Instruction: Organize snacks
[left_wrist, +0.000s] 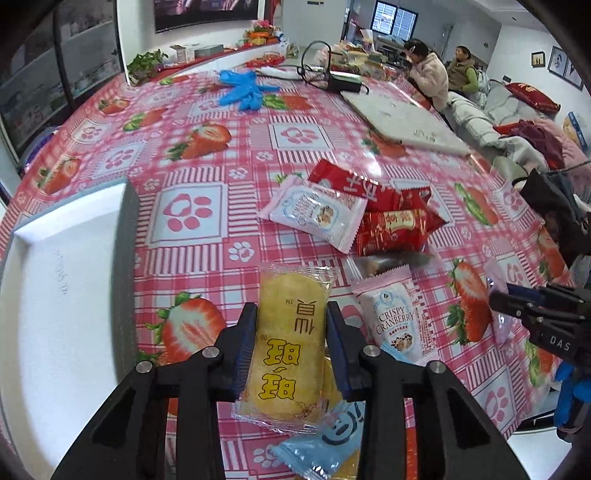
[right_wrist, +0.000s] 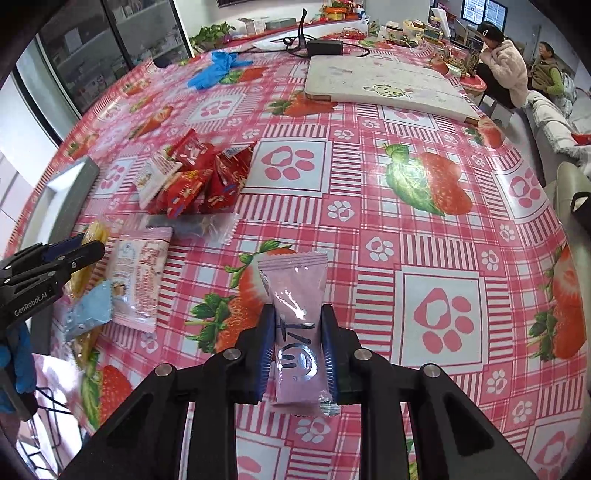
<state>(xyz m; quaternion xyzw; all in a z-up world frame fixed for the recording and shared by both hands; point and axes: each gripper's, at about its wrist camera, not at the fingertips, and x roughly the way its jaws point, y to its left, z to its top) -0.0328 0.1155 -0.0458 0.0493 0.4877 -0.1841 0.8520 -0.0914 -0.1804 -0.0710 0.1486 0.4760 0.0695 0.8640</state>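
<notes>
Left tongs (left_wrist: 291, 325) grip yellow packet (left_wrist: 286, 354) beside tray's edge (left_wrist: 127, 236).

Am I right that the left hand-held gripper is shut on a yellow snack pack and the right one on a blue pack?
Not quite. The left hand-held gripper is indeed shut on the yellow pack, but the right hand-held gripper is shut on a pink pack, not a blue one, as the right wrist view shows. The blue pack lies on the table by the left hand-held gripper.
</notes>
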